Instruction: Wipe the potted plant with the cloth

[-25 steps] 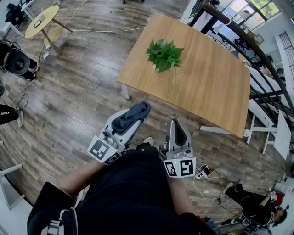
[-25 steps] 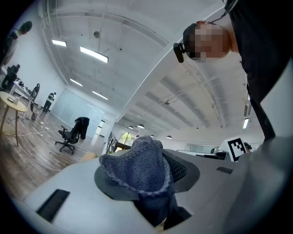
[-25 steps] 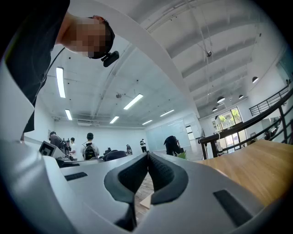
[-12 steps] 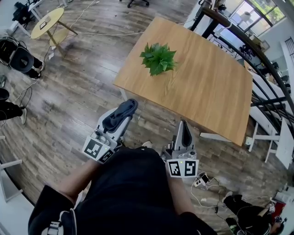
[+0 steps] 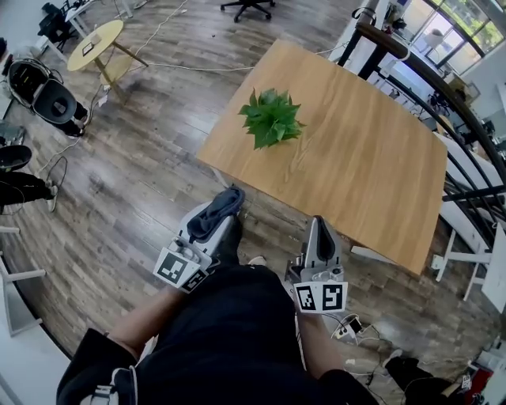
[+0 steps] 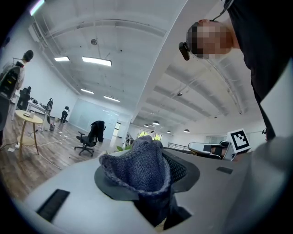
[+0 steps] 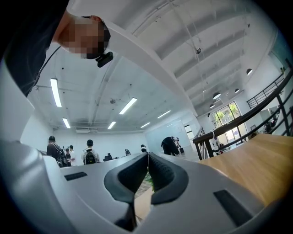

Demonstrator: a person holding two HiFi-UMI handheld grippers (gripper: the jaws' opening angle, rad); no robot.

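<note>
A small green potted plant (image 5: 271, 118) stands on the wooden table (image 5: 371, 166), near its left edge. My left gripper (image 5: 227, 198) is held short of the table's near corner, shut on a dark blue-grey cloth (image 5: 215, 213) bunched between its jaws. In the left gripper view the cloth (image 6: 139, 166) fills the jaws and hides most of what lies ahead. My right gripper (image 5: 319, 231) is beside it, just short of the table's near edge, with its jaws shut on nothing. In the right gripper view the right gripper (image 7: 147, 157) has its pads touching, and a sliver of green leaves (image 7: 146, 182) shows below them.
A round yellow side table (image 5: 96, 43) and an office chair (image 5: 251, 6) stand farther off on the wooden floor. Black bags (image 5: 43, 89) lie at the left. A dark railing (image 5: 443, 95) runs along the table's right side. Cables and a power strip (image 5: 349, 325) lie by my feet.
Both grippers have come closer to the table's near edge, the plant now nearer ahead. The cloth stays clamped in the left gripper, and the right one stays shut.
</note>
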